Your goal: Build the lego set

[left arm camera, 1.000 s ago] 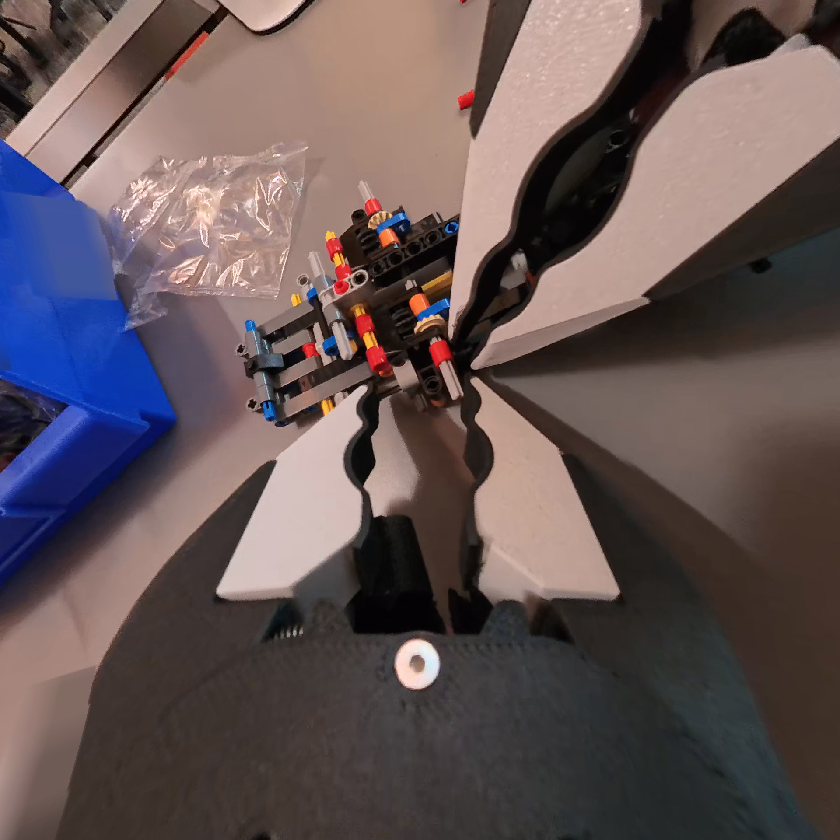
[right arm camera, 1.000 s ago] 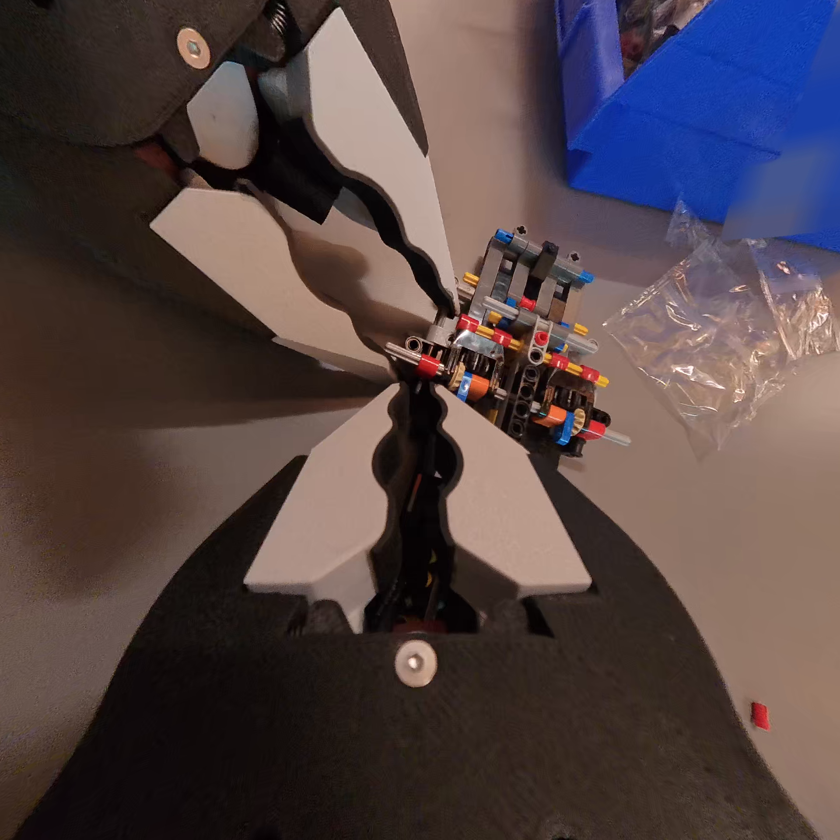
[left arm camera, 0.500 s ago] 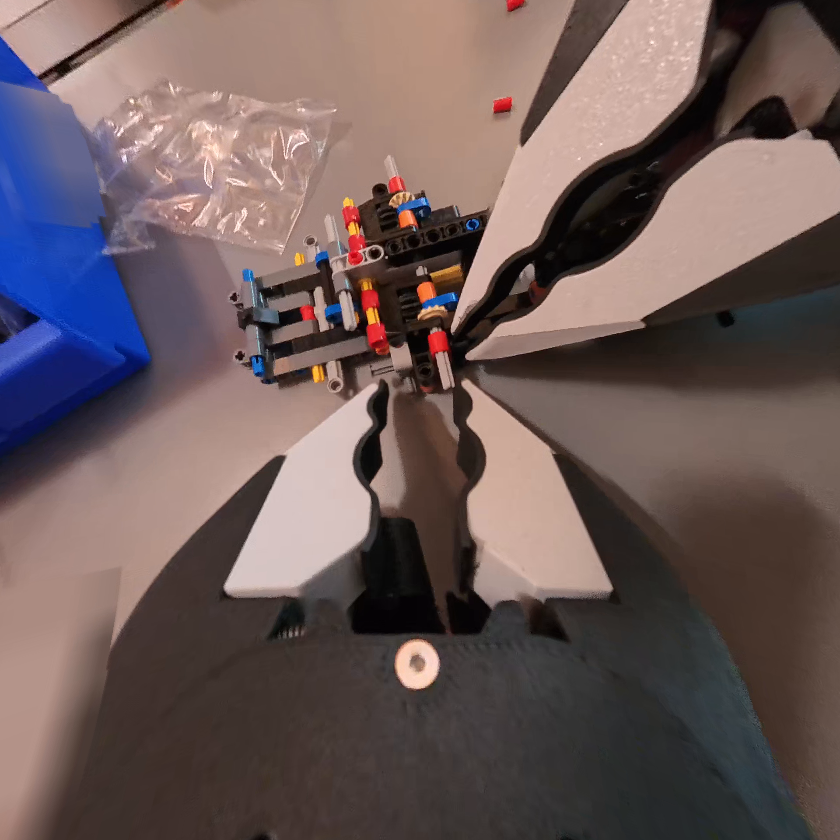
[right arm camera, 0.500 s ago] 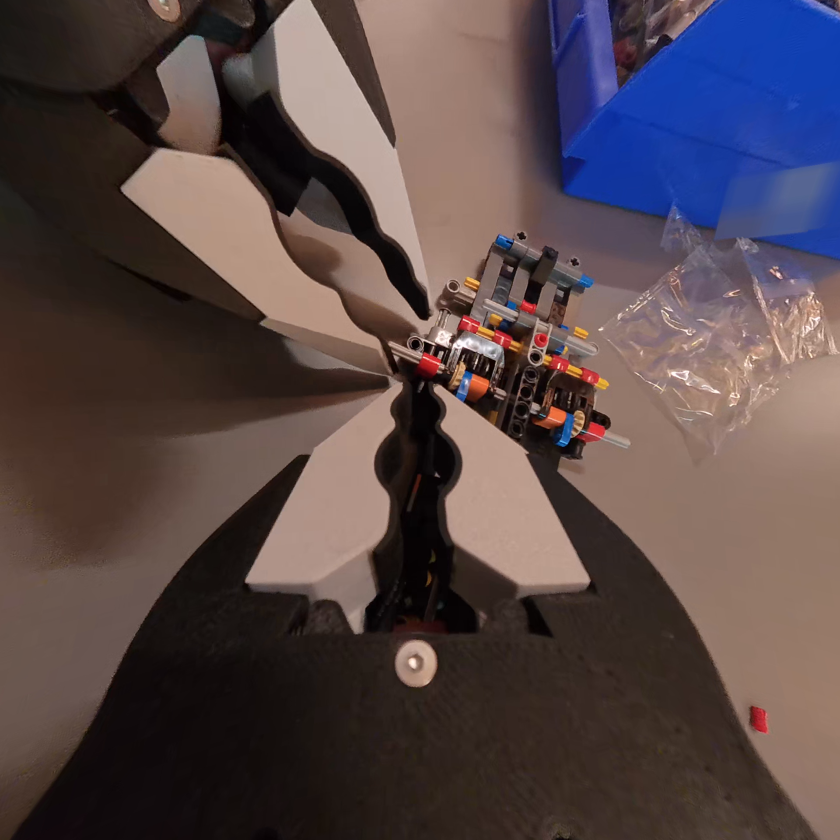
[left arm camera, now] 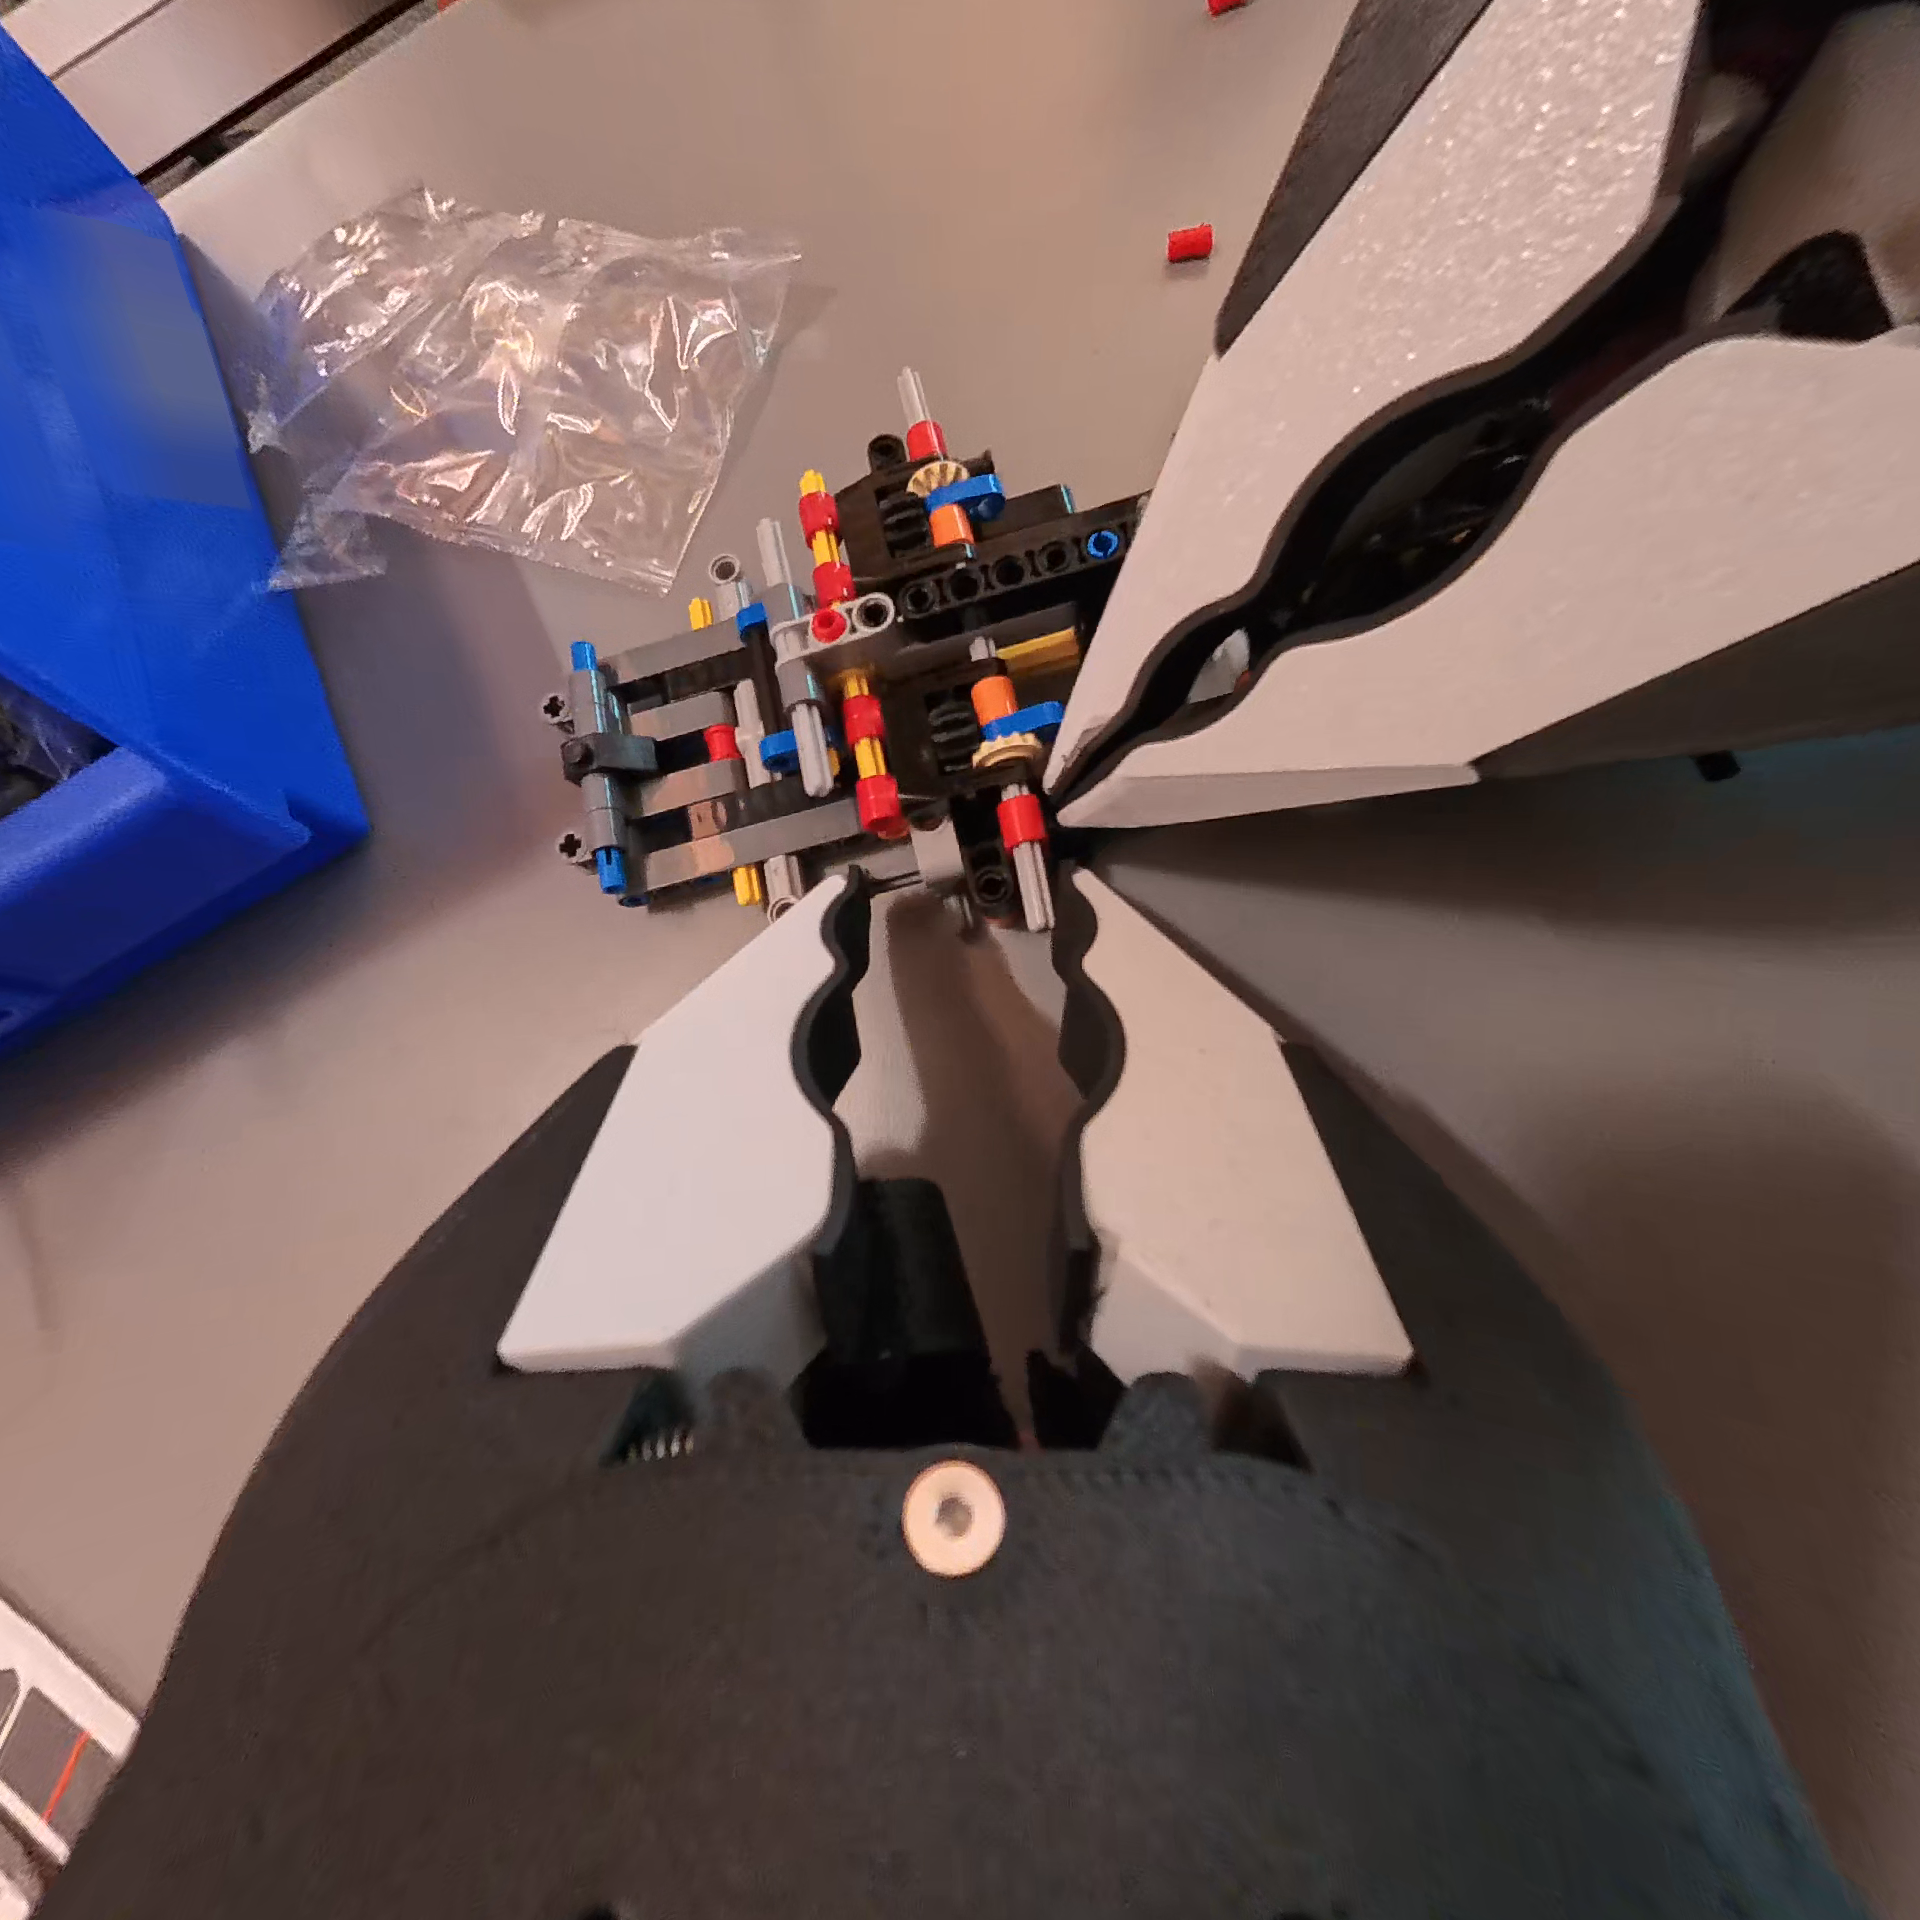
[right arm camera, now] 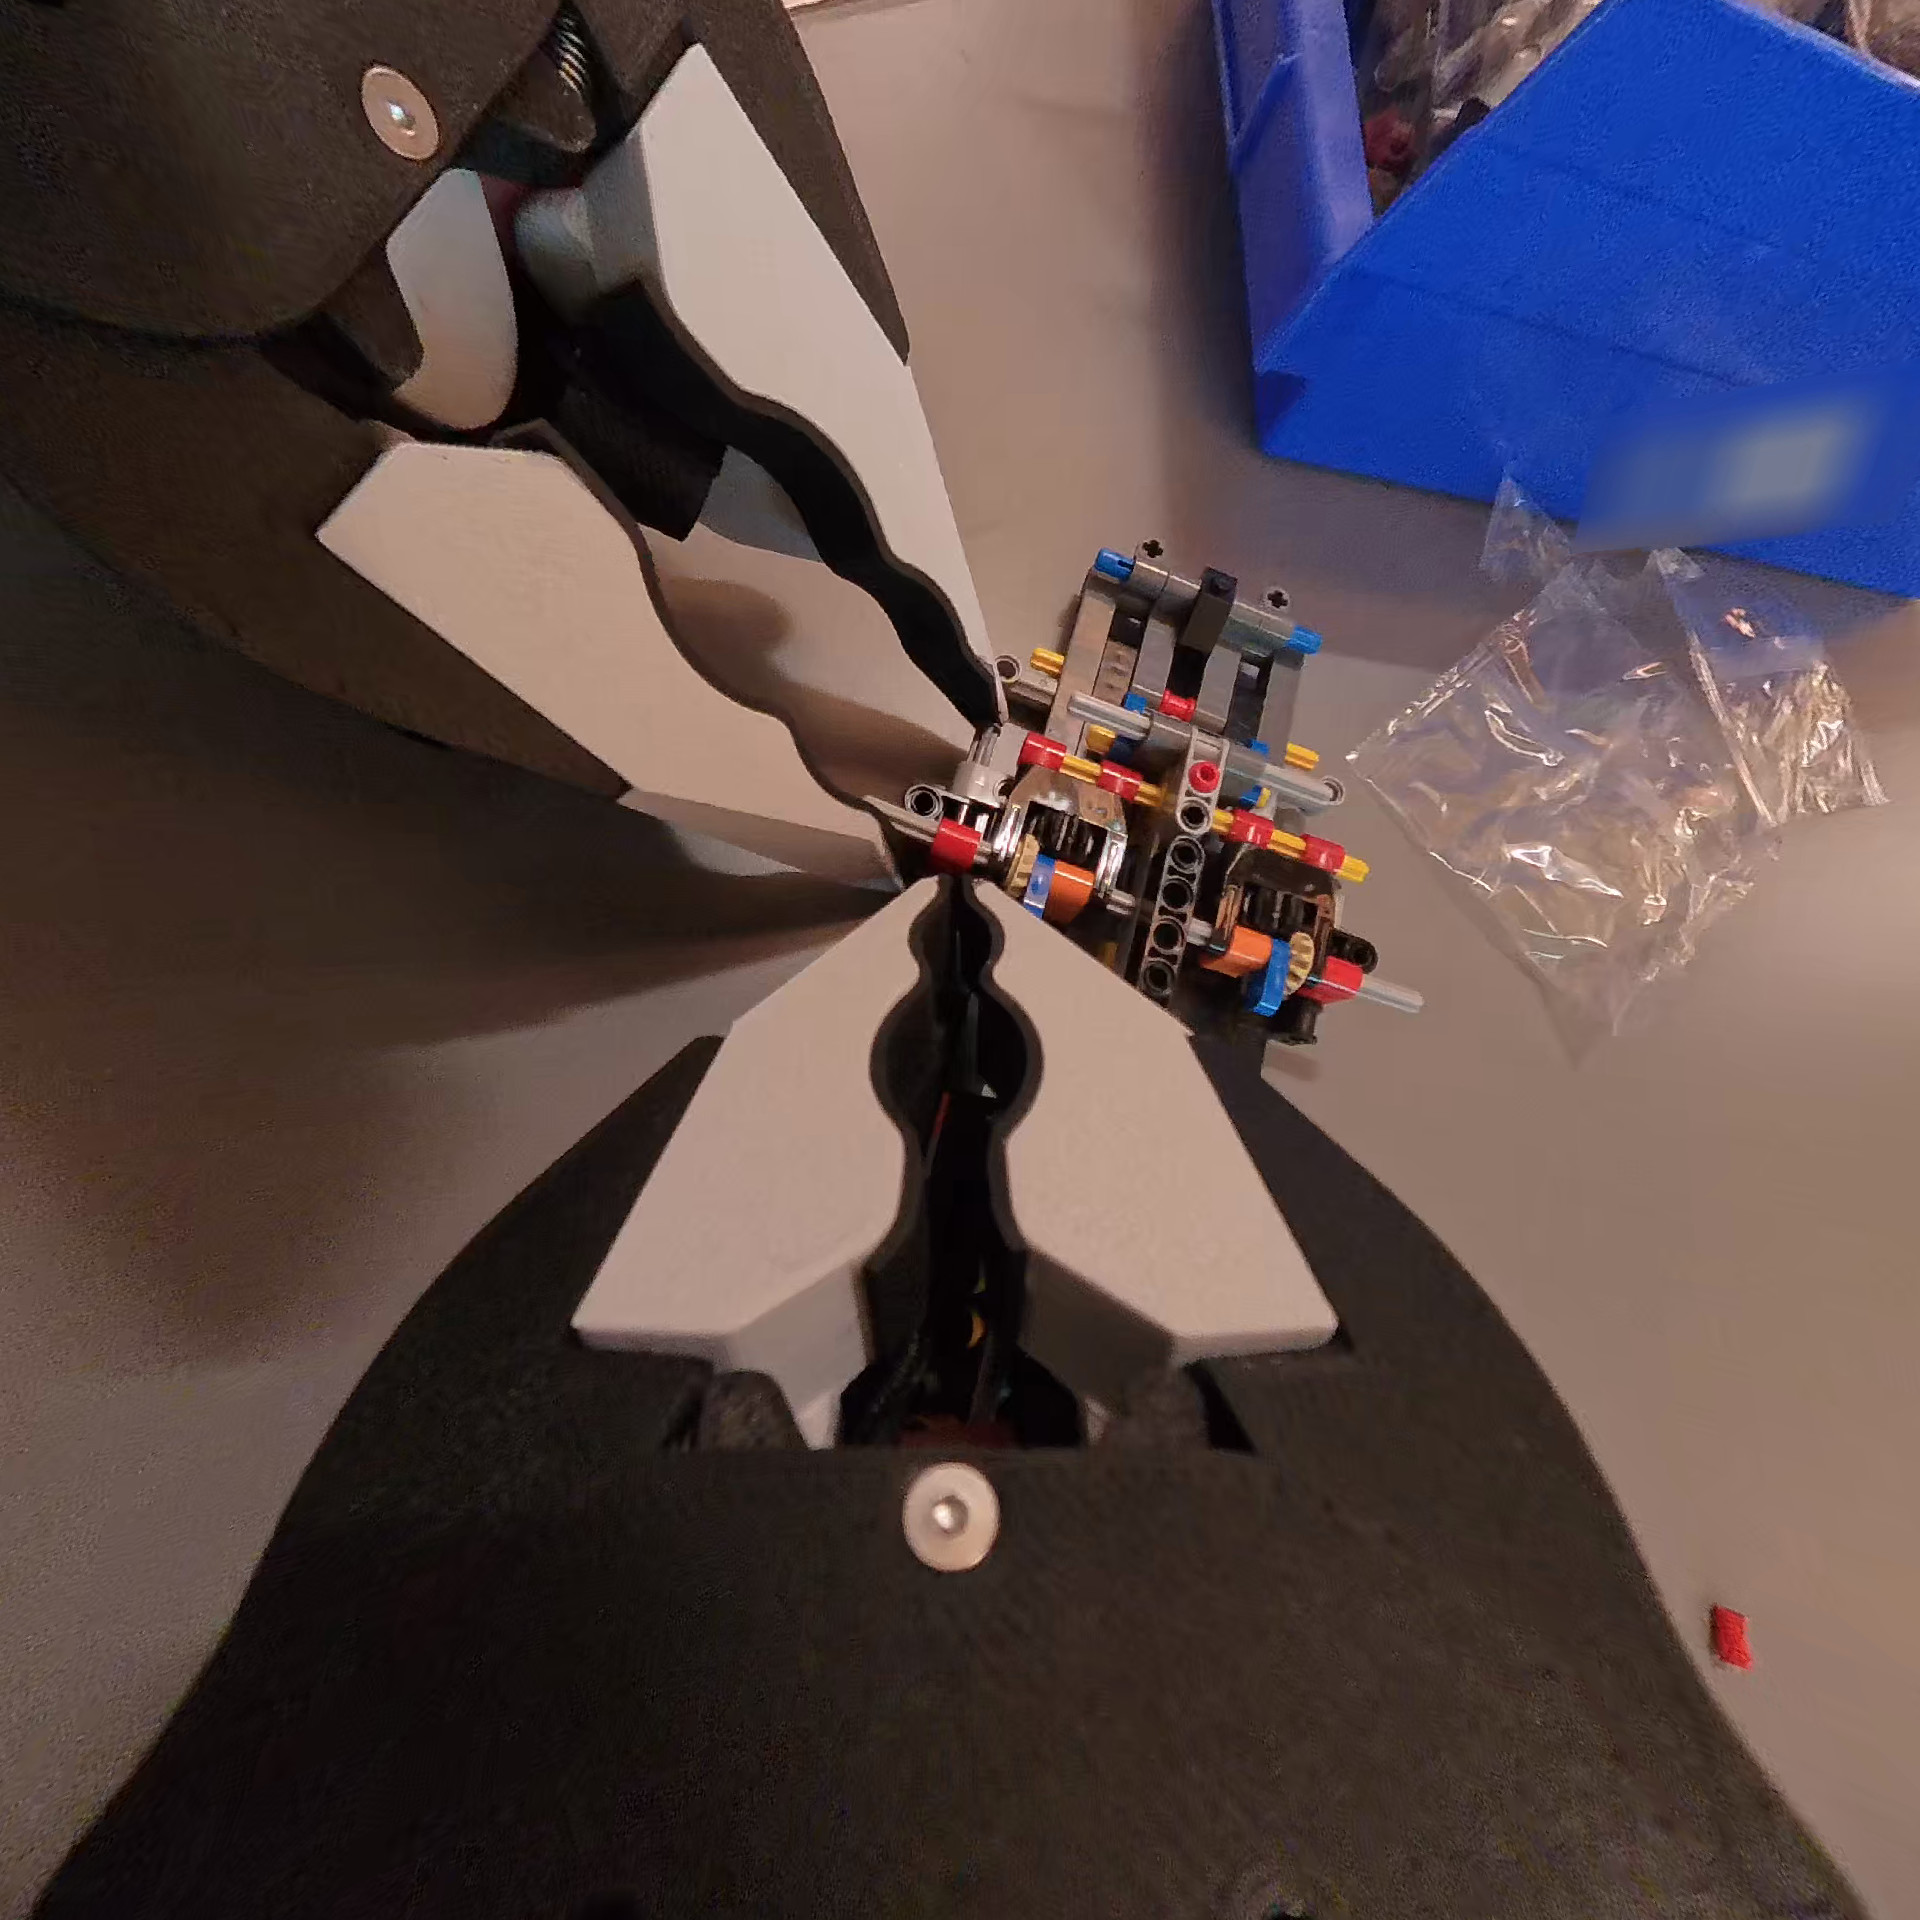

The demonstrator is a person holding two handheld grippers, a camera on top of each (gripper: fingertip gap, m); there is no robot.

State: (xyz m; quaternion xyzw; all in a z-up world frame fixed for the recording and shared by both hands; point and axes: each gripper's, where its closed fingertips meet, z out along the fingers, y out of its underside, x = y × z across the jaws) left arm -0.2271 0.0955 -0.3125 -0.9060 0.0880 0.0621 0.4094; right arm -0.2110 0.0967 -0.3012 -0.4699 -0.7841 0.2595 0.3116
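A: Where do we find the model?

B: We see the lego model [left arm camera: 862,675] lying on the grey table [left arm camera: 1039,208], a frame of grey and black beams threaded with red, yellow, blue and orange pieces. A crumpled clear plastic bag [left arm camera: 520,384] lies just beside it, and a blue bin [left arm camera: 125,582] stands beyond the bag at the table's edge.

A: How does the left gripper stand?

B: In its own view we find the left gripper [left arm camera: 961,904] with its two grey fingers apart by a moderate gap and nothing between them. The tips sit at the near edge of the model, beside a grey axle carrying a red bush [left arm camera: 1018,821]. From the right wrist view we see the same tool [right arm camera: 940,790] reaching in from the upper left, its tips touching or almost touching the model's corner; we cannot tell which.

A: And the right gripper?

B: We see the right gripper [right arm camera: 956,888] closed to a narrow slit. Its tips meet the model at the red bush [right arm camera: 956,844], and something dark runs along the slit between the fingers, though we cannot tell what it is. In the left wrist view its tips [left arm camera: 1055,795] press against the black side of the model.

A: Any loose parts?

B: We note one small red piece [right arm camera: 1730,1636] on the table, well apart from the model.
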